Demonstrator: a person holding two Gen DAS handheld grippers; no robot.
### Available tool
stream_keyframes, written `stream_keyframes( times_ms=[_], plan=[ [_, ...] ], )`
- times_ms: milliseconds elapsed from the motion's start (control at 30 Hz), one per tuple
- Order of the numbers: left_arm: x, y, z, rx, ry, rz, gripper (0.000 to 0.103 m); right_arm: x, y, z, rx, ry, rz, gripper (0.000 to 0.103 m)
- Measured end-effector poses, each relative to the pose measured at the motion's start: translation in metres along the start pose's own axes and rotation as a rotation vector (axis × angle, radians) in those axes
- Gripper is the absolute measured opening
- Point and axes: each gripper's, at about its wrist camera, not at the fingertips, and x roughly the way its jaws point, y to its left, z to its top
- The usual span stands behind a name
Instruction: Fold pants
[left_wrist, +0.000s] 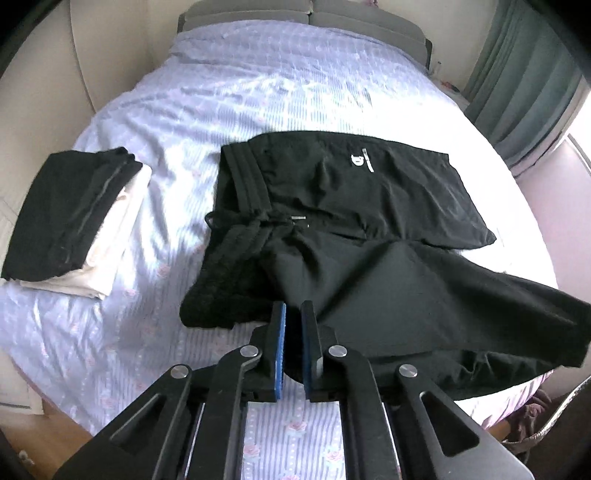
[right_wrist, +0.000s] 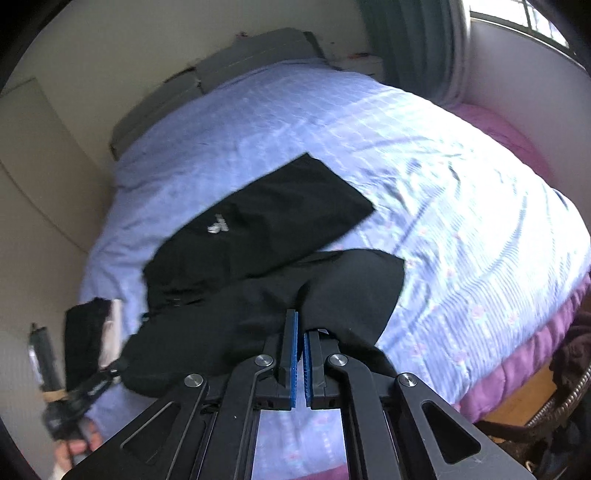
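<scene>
Black pants with a small white logo lie across the lilac bed, waistband and drawstring toward the left. The far leg lies flat; the near leg is lifted off the sheet. My left gripper is shut on the near leg's fabric by the waist. My right gripper is shut on the same leg further along, holding it above the bed. The left gripper also shows at the lower left of the right wrist view.
A stack of folded clothes, black on white, sits on the bed's left side. The bed has grey pillows at the head, a wardrobe on the left, curtains and a window on the right.
</scene>
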Motion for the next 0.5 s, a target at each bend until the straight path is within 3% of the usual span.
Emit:
stream_keyframes(
  times_ms=[200, 267, 367, 400, 433, 500],
  plan=[
    [-0.002, -0.005, 0.014, -0.023, -0.014, -0.003, 0.002, 0.003, 0.012, 0.019, -0.004, 0.049, 0.098, 0.003],
    [-0.003, -0.006, 0.015, -0.020, 0.005, -0.017, 0.003, 0.013, 0.015, 0.025, -0.012, 0.059, 0.088, 0.003],
    [-0.008, -0.016, 0.001, 0.054, 0.037, -0.026, 0.028, 0.019, 0.019, 0.036, -0.036, 0.048, 0.083, 0.003],
    [-0.009, -0.021, -0.005, 0.090, 0.050, -0.023, 0.043, 0.019, 0.018, 0.040, -0.043, 0.043, 0.079, 0.003],
    [-0.009, -0.028, -0.013, 0.128, 0.064, -0.021, 0.051, 0.020, 0.017, 0.043, -0.046, 0.039, 0.073, 0.003],
    [-0.008, -0.041, -0.027, 0.200, 0.086, -0.028, 0.055, 0.022, 0.015, 0.051, -0.055, 0.031, 0.060, 0.003]
  ],
)
